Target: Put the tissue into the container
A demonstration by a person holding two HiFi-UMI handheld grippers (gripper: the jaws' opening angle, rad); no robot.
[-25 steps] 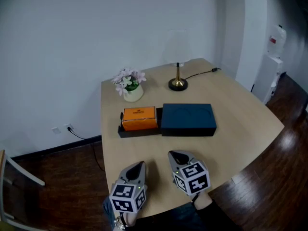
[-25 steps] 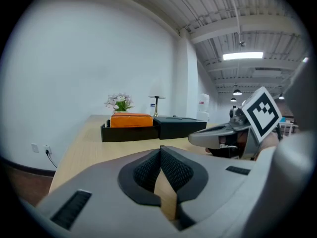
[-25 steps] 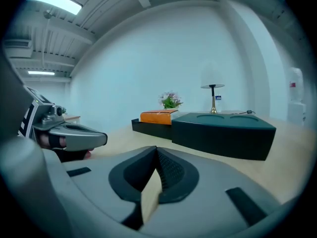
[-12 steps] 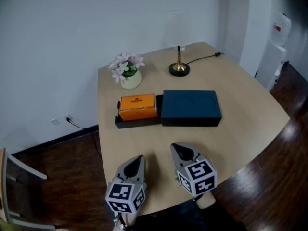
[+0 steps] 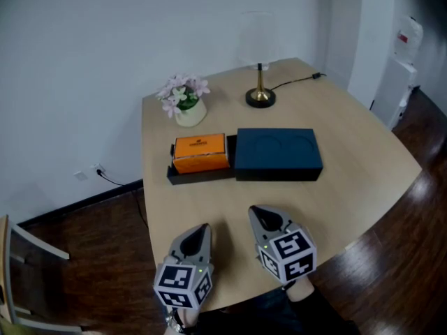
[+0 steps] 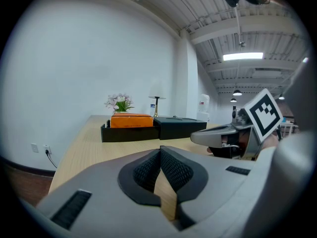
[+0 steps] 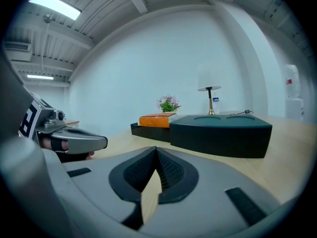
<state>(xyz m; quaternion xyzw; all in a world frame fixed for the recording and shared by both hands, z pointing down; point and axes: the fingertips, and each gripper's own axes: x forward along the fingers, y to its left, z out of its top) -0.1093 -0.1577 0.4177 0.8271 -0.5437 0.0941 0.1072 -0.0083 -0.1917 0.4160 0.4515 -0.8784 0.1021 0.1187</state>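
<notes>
Hovering over the near edge of the surface (image 5: 349, 180), the left tongs (image 5: 201, 230) and the right tongs (image 5: 260, 215) are both pressed together with nothing between them, well apart from the work. The tissue box (image 5: 200, 152) – orange, oblong – sits in a low black tray (image 5: 183, 176) at mid-surface, with its right end just beside a dark box (image 5: 278, 152) that has a closed top. Whether tray and dark box are one piece I cannot tell.

The tissue box looks like thin card: probably light, stiff enough to lift by one pair of tongs, but with walls that would dent under a hard squeeze. Its faces look smooth, so a weak pinch may slip. The best hold is likely across the short width, on the two long sides near the middle – and high up, since the tray wall covers the lower part. Taken at one end, it would probably tip.
</notes>
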